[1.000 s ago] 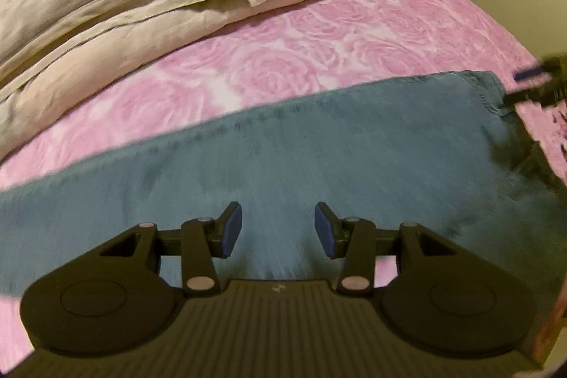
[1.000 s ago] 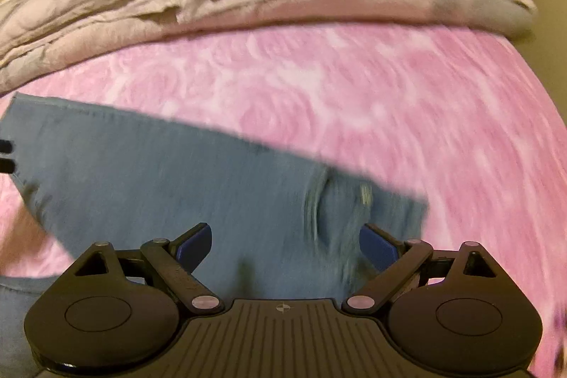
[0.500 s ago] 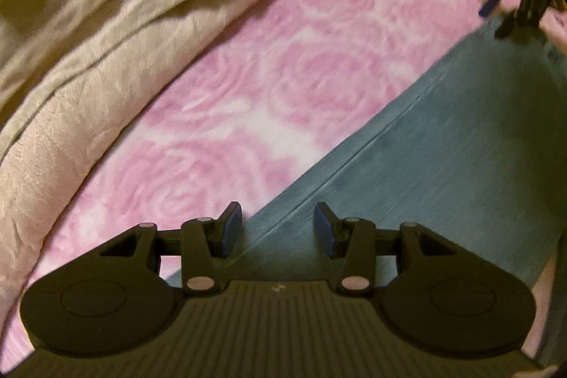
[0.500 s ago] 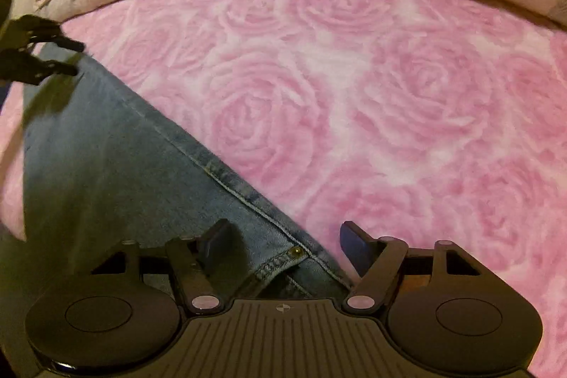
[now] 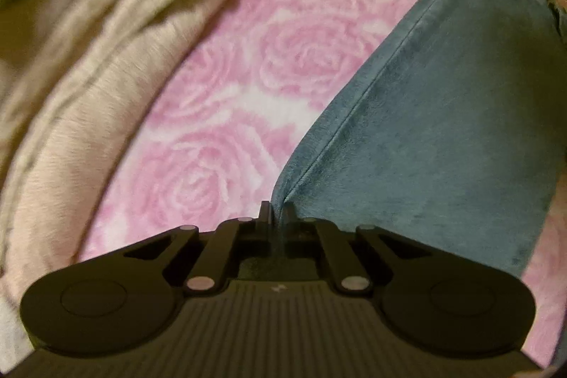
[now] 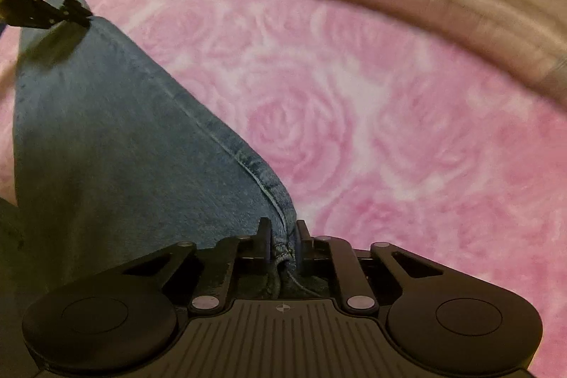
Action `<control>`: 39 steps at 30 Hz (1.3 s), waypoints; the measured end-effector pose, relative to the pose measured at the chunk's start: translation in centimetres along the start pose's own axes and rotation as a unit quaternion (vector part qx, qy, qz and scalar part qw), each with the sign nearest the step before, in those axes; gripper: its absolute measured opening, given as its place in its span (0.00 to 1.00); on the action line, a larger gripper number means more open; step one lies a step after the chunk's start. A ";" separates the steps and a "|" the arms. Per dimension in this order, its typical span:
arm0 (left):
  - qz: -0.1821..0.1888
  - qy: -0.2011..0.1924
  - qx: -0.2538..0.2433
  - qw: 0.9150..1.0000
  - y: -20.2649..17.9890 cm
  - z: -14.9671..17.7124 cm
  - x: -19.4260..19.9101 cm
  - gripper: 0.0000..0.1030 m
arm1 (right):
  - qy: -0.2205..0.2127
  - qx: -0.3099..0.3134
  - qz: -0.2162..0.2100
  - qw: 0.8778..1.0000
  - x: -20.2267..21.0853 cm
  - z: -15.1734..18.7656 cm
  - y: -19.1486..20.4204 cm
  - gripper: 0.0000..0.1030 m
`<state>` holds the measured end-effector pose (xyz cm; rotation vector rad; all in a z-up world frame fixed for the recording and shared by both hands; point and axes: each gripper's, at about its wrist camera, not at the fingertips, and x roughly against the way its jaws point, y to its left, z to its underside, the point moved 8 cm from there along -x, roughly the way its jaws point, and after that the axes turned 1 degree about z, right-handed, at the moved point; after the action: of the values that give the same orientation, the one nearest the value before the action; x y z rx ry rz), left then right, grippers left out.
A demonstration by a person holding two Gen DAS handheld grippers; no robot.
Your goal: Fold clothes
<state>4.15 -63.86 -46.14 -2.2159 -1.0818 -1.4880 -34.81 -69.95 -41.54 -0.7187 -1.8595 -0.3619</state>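
With the jeans (image 5: pixel 443 116) spread on the pink bedspread (image 5: pixel 248 66), left gripper (image 5: pixel 276 218) and right gripper (image 6: pixel 282 238) each pinch one end of the same seam edge, probably to lift it evenly for a fold.

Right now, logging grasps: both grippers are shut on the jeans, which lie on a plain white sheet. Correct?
Not quite. The left gripper and right gripper are shut on the jeans, but both wrist views show a pink rose-patterned sheet, not plain white.

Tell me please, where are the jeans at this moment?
The jeans lie on the pink rose blanket, stretched between the left gripper and the right gripper, both shut on the seam edge.
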 end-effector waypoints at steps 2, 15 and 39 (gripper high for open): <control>-0.021 -0.022 0.010 1.000 -1.1 0.9 3.5 0.03 | -0.034 -0.001 0.026 0.999 3.3 0.3 1.5 0.09; 0.007 0.013 0.305 0.952 -23.4 17.4 20.3 0.04 | 0.004 -0.009 0.105 0.994 16.0 17.3 21.1 0.28; -0.122 0.008 0.547 0.828 -13.0 13.7 15.6 0.53 | -0.126 -0.745 0.002 0.655 14.2 33.8 13.8 0.82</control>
<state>7.49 -40.14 -40.87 -1.2537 -1.6713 -0.5959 -54.63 -36.15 -42.95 -1.8930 -1.4346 -1.9809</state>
